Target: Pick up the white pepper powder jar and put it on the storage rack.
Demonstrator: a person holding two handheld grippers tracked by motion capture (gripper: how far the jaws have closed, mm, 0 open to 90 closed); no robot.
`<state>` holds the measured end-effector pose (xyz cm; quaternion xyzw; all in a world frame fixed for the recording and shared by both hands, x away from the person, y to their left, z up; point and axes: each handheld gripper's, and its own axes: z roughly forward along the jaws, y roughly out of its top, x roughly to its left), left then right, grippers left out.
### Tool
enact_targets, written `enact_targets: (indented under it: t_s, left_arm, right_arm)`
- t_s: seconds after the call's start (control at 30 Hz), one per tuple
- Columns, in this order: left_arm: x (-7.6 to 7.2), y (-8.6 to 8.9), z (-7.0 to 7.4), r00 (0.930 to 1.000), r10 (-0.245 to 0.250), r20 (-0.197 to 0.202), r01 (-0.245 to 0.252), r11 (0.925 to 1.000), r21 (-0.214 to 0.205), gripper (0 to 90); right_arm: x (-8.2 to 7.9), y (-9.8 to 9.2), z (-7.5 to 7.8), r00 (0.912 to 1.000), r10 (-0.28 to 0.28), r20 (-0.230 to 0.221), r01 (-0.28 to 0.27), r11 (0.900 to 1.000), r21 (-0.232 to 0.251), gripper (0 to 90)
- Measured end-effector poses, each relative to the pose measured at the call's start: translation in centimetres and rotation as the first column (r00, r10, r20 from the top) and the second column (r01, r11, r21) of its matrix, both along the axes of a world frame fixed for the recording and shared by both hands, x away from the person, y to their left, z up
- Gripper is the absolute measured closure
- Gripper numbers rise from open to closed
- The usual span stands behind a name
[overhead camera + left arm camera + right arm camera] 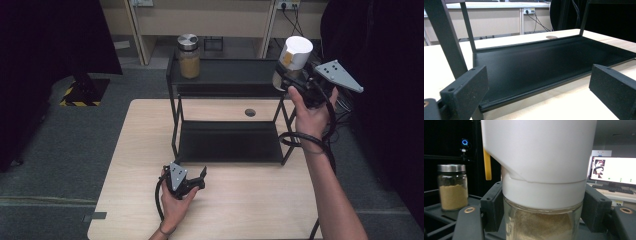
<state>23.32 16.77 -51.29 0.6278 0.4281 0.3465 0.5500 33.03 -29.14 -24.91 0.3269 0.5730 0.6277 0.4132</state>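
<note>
Pale tabletop (pixel 240 200) is carrying a black rack (pixel 227 75); at two o'clock the right gripper (pixel 290 80) is clasping a white-capped jar (pixel 295 55), which could slip; the left gripper (pixel 192 180) is resting released.

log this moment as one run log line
right tool: shut on white-lidded jar, at rack top shelf | left tool: open, on table | steel-lidded jar: shelf left end

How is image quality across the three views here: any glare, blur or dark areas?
High view: evenly lit table, dark corners, no glare. Left gripper view: sharp, soft sheen on the black lower shelf. Right gripper view: the white-lidded jar looms close, its lid bright; the monitor behind is washed out, the steel-lidded jar slightly soft.
</note>
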Motion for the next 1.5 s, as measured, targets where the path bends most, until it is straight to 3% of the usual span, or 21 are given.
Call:
enact_targets:
  t_s: [0.67, 0.9, 1.23, 1.37, 1.5]
  left_arm:
    - [0.1, 0.1, 0.1, 1.0000, -0.007, -0.006, 0.007, 1.0000, -0.002, 1.7]
    - [0.2, 0.1, 0.0, 1.0000, -0.009, -0.004, 0.009, 1.0000, -0.003, 1.7]
    - [0.2, 0.1, 0.0, 1.0000, -0.009, -0.003, 0.009, 1.0000, -0.002, 1.7]
    - [0.1, 0.1, 0.0, 1.0000, -0.009, 0.000, 0.009, 1.0000, -0.003, 1.7]
    - [0.1, 0.1, 0.0, 1.0000, -0.008, -0.002, 0.008, 1.0000, -0.004, 1.7]
  right_arm:
    - [4.7, 1.2, 1.4, 0.9952, -0.041, -0.089, 0.041, 0.9992, 0.001, 30.9]
    - [5.4, 1.5, 1.1, 0.9925, -0.057, -0.108, 0.057, 0.9983, -0.009, 30.9]
    - [5.8, 1.6, 0.6, 0.9932, -0.062, -0.099, 0.061, 0.9981, -0.007, 30.8]
    - [6.0, 1.3, 0.3, 0.9940, -0.047, -0.098, 0.049, 0.9986, 0.020, 30.7]
    - [6.0, 1.3, 0.2, 0.9948, -0.048, -0.090, 0.049, 0.9988, 0.008, 30.6]
